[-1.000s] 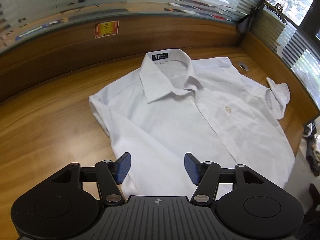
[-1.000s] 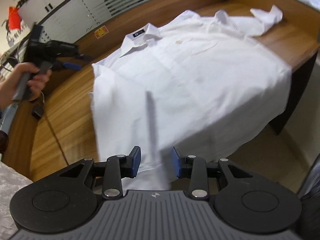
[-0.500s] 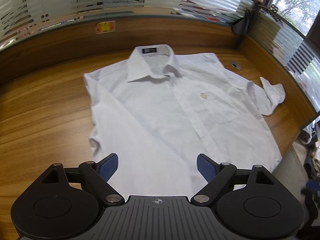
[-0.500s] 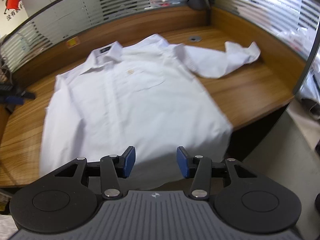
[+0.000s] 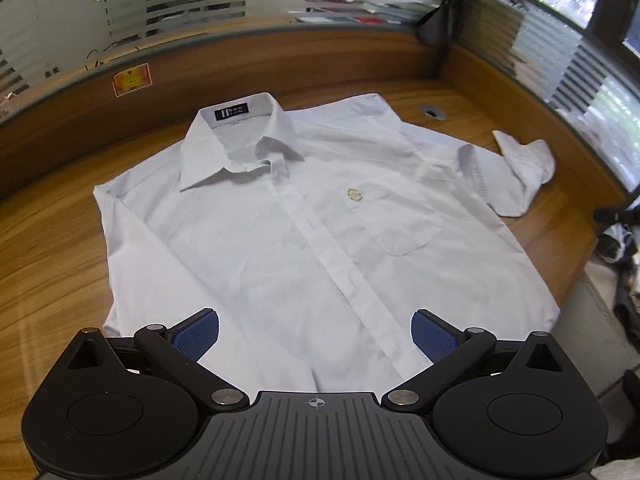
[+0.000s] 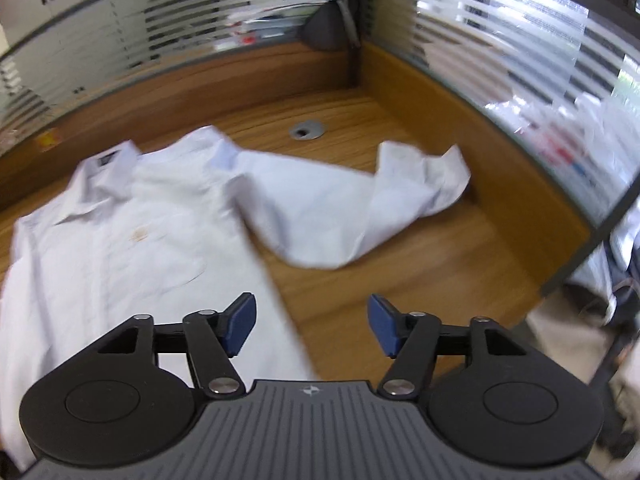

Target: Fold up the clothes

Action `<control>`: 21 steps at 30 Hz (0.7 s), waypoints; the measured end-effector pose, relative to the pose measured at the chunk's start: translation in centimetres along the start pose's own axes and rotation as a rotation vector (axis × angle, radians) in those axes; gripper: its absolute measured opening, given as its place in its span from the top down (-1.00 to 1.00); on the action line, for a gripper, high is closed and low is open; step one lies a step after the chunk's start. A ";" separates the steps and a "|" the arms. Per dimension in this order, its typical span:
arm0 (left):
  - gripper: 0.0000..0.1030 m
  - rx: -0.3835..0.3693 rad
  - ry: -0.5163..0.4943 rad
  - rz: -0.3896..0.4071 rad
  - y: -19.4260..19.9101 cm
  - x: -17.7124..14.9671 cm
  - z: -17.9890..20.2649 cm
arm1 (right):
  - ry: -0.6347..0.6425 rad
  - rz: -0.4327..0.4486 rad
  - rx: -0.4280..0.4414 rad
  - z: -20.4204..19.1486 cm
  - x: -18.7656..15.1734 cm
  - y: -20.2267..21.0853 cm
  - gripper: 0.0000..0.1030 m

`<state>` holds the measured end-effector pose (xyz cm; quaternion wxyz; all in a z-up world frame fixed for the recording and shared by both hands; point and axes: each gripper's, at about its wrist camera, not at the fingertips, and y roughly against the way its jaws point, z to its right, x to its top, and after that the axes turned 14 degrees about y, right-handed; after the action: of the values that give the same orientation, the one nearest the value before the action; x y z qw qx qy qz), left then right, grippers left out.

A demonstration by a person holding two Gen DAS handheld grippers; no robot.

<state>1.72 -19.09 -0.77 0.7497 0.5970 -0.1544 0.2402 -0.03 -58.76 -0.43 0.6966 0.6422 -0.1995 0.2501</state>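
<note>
The left gripper (image 5: 315,334) was spread wide, its blue pads (image 5: 198,332) apart and nothing between them, held above the shirt's hem. The right gripper (image 6: 311,326) was likewise released and empty, poised over the shirt's right edge and the bare desk (image 6: 400,264) beside it; that view was blurred, so finer detail could not be told.

The shirt (image 5: 304,232) was laid flat on the desk, front up and buttoned, the collar (image 5: 236,140) at the far side and the hem nearest the grippers, slightly over the desk edge. Its long axis was thus run from near to far, tilted a little leftward at the collar end. One sleeve (image 6: 352,208) was stretched out to the right with its cuff crumpled near the desk's raised back wall; the other was lain down along the shirt's left side.

No body fold could be seen. The outstretched sleeve was judged the likeliest part to be dealt with, since the right gripper was aimed toward it. For that to be done well, the sleeve would best be pinched near the cuff through both layers, lifted only enough to clear the cloth, and laid across the chest square to the placket (image 5: 336,264), while the body was kept from being dragged. Creases would best be smoothed before any lengthwise fold was made.
</note>
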 end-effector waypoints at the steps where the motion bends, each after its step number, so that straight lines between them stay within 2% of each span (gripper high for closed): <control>1: -0.99 0.006 0.015 0.003 -0.2 0.2 0.5 | 0.003 -0.001 -0.008 0.9 0.9 -0.9 -0.46; 3: -0.99 0.018 0.044 0.008 -0.6 0.6 1.4 | -0.001 -0.009 -0.013 2.6 2.8 -3.1 -0.63; 6: -0.99 0.036 0.088 0.015 -1.1 1.3 2.8 | 0.007 -0.013 -0.002 5.0 5.6 -7.0 -0.68; 11: -0.99 0.085 0.169 0.053 -1.7 1.9 5.1 | 0.058 -0.052 0.009 7.3 9.0 -13.9 -0.69; 13: -0.99 0.133 0.206 0.055 -2.0 2.0 5.8 | 0.078 -0.067 0.013 8.2 10.3 -16.6 -0.69; 17: -0.99 0.175 0.267 0.047 -2.7 2.0 6.6 | 0.117 -0.099 0.019 10.0 13.0 -22.1 -0.69; 21: -0.99 0.192 0.293 0.053 -3.2 2.0 6.8 | 0.107 -0.133 -0.009 10.6 13.9 -25.8 -0.69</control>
<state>5.51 -25.87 -0.80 0.6971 0.6203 -0.0352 0.3579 27.08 -69.34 -11.65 0.7240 0.6368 -0.1202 0.2363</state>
